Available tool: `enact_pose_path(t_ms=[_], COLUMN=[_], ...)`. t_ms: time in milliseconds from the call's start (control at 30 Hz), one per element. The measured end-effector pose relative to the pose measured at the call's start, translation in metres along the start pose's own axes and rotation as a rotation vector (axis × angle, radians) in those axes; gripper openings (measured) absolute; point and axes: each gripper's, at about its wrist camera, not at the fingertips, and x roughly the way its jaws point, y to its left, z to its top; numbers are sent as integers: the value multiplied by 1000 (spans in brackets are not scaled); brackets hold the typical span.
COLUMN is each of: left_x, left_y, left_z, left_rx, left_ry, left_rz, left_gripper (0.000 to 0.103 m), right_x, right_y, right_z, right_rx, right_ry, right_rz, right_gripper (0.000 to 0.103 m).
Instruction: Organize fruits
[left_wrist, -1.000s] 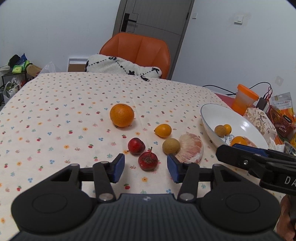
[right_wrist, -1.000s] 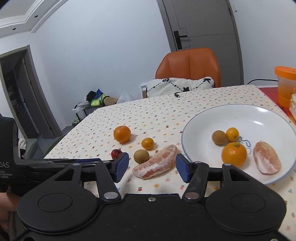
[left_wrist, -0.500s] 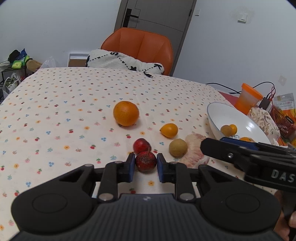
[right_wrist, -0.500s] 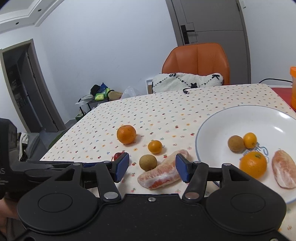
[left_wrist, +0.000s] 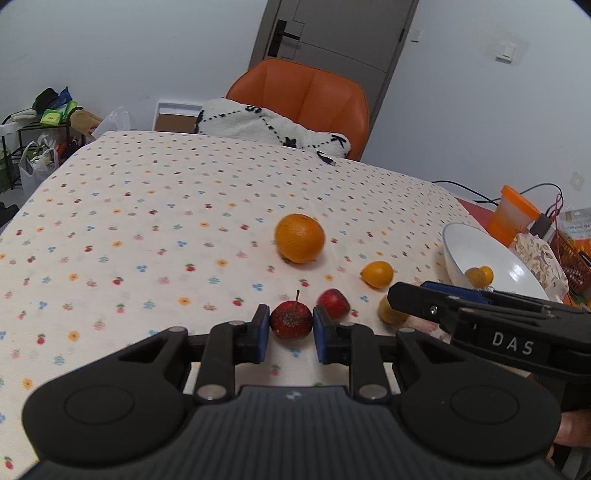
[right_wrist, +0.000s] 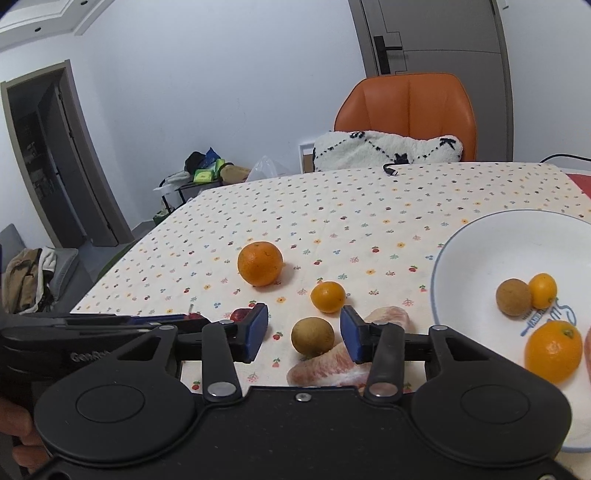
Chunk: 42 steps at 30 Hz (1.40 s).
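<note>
My left gripper (left_wrist: 290, 328) is clamped on the small dark-red stemmed fruit (left_wrist: 290, 319), bottom centre of frame, barely off the floral tablecloth (left_wrist: 147, 229). Right gripper (right_wrist: 304, 332) hangs apart over the brown round fruit (right_wrist: 312, 336). My worry: the round fruit squirts out mid-carry, or I clip the other red fruit (left_wrist: 333, 303) just beside it.

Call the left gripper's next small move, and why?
Probably lift straight up. The left gripper is shut on the stemmed red fruit, both pads against its sides. A second red fruit sits close behind, so clear it before carrying toward the white plate.
</note>
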Motion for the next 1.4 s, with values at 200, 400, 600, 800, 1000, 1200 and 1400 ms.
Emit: enact_pose_path(t_ms=[200,400,600,800,1000,1200,1400], left_x=[-2,-3,-8,-9,-10,-10,-8], left_y=[15,19,10,-1,-16,-33,-51], left_z=[4,9,8,9,9,12,14], left_rx=[-41,-44,-33,-26,-6,20,45], left_ry=[-11,-11,-23,-37,-44,-52,-57], left_rz=[-3,10,-7,-25,-46,-71,-96], left_gripper=[23,23,23,23,23,23,23], right_x=[15,8,-8,-25,-41,-57,-69], right_y=[9,15,14,12,2,-7,-19], right_z=[-3,-7,-2,1,3,5,5], right_rx=[-44,-59,-53,-58,-41,-29,-14], right_ry=[40,27,-8,-42,-72,-104,-128], right_rz=[-48,-46,-40,-46,-69,-93,-118], right_gripper=[33,26,26,26,26,26,26])
